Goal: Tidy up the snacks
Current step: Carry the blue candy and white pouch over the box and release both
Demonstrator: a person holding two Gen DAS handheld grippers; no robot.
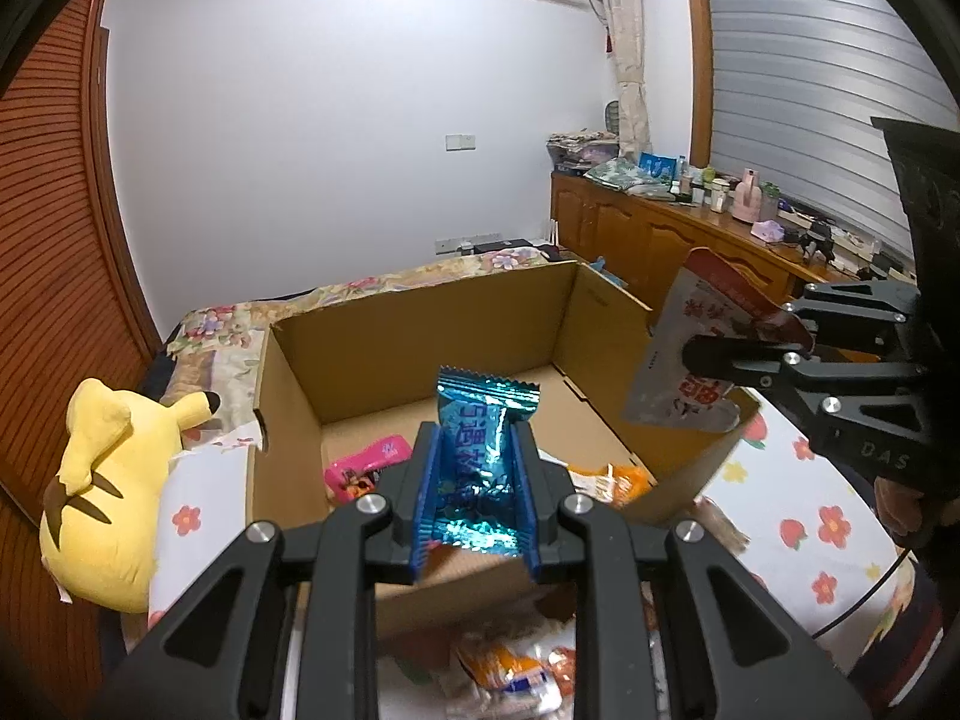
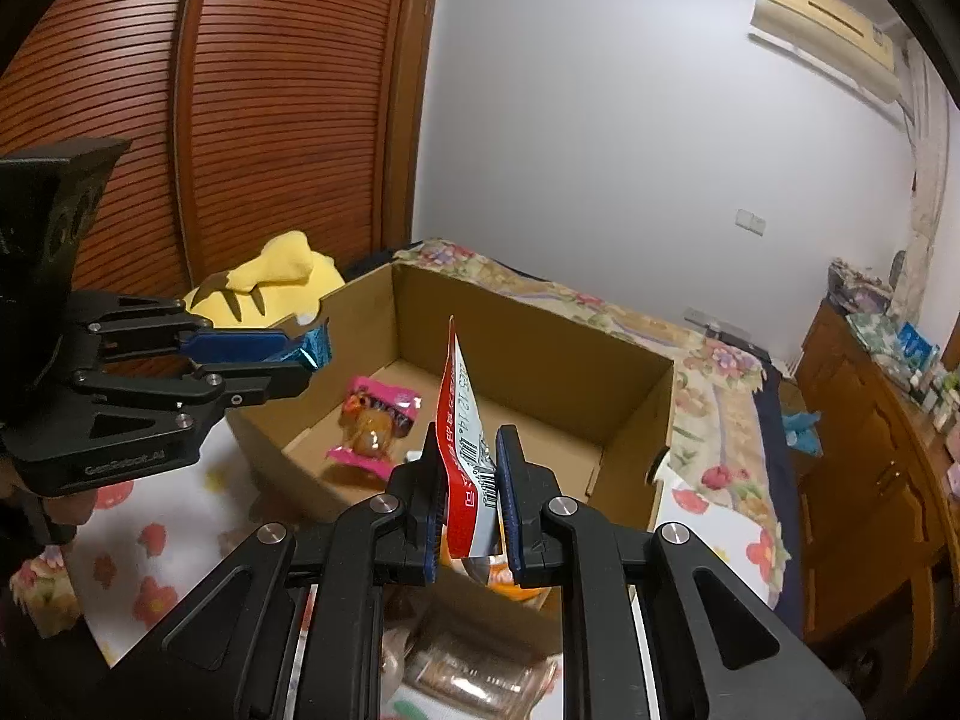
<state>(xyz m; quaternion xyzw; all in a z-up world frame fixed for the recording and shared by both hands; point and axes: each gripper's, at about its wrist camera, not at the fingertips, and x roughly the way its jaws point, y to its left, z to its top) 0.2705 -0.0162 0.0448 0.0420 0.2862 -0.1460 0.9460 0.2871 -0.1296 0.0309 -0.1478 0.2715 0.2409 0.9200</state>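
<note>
My left gripper (image 1: 474, 438) is shut on a shiny blue snack packet (image 1: 480, 450) above the near edge of an open cardboard box (image 1: 420, 324). The right wrist view shows that left gripper (image 2: 309, 354) at the box's left rim with the blue packet (image 2: 312, 347) poking out. My right gripper (image 2: 471, 450) is shut on a red and white snack pouch (image 2: 465, 420), held upright over the box (image 2: 540, 372). From the left wrist view the right gripper (image 1: 690, 354) holds that pouch (image 1: 684, 354) at the box's right wall. A pink packet (image 2: 375, 420) and an orange packet (image 1: 612, 480) lie inside.
The box stands on a bed with a flower-print cover (image 1: 810, 516). A yellow plush toy (image 1: 114, 480) lies left of the box. Loose snack packets (image 1: 510, 666) lie below the grippers in front of the box. A wooden cabinet (image 1: 660, 234) with clutter runs along the right wall.
</note>
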